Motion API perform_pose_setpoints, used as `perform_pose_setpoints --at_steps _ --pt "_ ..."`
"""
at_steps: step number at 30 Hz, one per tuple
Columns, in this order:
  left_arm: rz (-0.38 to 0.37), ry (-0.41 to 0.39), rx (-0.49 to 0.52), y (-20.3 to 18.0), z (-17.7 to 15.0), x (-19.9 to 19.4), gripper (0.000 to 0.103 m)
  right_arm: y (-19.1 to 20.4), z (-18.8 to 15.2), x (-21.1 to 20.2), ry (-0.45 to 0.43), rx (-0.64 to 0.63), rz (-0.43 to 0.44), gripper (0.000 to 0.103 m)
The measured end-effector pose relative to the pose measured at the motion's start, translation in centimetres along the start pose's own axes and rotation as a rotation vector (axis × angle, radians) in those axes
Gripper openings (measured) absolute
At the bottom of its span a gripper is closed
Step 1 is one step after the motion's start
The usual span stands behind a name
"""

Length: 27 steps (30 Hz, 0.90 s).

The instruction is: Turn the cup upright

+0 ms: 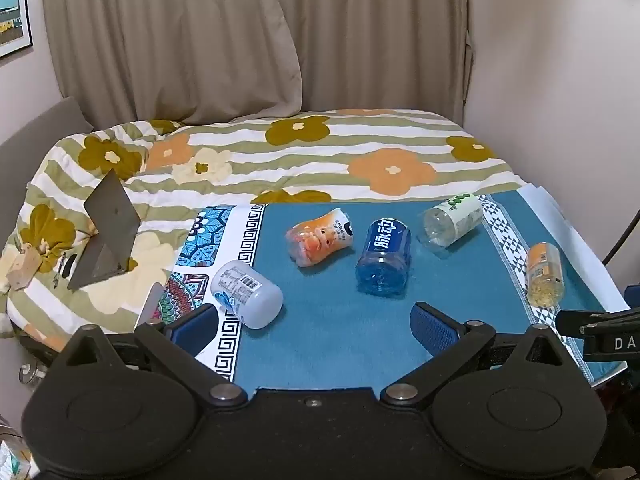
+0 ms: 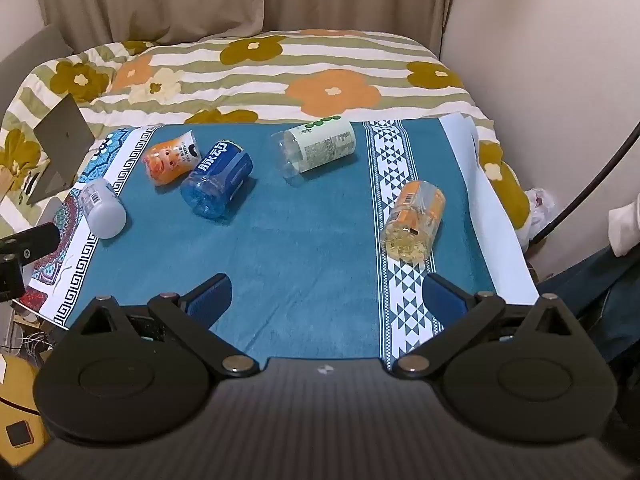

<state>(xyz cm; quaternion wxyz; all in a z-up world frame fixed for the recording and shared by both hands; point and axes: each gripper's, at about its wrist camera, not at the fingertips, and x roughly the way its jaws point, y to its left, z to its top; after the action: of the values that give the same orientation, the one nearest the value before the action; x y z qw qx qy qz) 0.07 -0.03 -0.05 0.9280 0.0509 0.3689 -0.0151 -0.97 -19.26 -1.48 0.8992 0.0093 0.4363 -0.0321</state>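
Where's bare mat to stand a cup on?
Free: near blue mat between the open right gripper fingers, bordered by the blue cup and yellow cup. Crowded: far-left, where orange cup touches the blue one.

Light: soft, even indoor | shadows: faint | focus: sharp | edges: bowed (fisheye)

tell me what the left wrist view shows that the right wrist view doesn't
Only the left wrist view: a framed picture on the wall, and the left gripper open up close.

Only the right wrist view: a white plastic bag past the mat's right edge, and the right gripper open.

Both: five cups lying on their sides on the teal mat, white, cartoon, blue, green-label and orange, plus the floral blanket.
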Motion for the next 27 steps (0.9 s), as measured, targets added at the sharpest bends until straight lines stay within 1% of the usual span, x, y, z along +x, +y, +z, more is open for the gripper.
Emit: perform_pose_setpoints --at_steps 3,8,9,27 --pt "-0.006 0.002 -0.007 0.12 0.08 0.12 0.103 0.04 -0.04 -0.07 -0.004 0.004 0.007 0.103" --pt "0.009 0.001 0.009 -0.26 0.43 0.49 0.103 0.17 -0.01 -0.13 0.002 0.003 0.004 0.103" --pt "-0.012 -0.009 -0.01 0.3 0.04 0.08 0.103 0.17 -0.01 -0.14 0.003 0.004 0.005 0.103" --pt "-0.007 -0.016 -0.006 0.35 0.16 -0.33 0.103 0.53 0.02 -0.21 -0.002 0.001 0.003 0.103"
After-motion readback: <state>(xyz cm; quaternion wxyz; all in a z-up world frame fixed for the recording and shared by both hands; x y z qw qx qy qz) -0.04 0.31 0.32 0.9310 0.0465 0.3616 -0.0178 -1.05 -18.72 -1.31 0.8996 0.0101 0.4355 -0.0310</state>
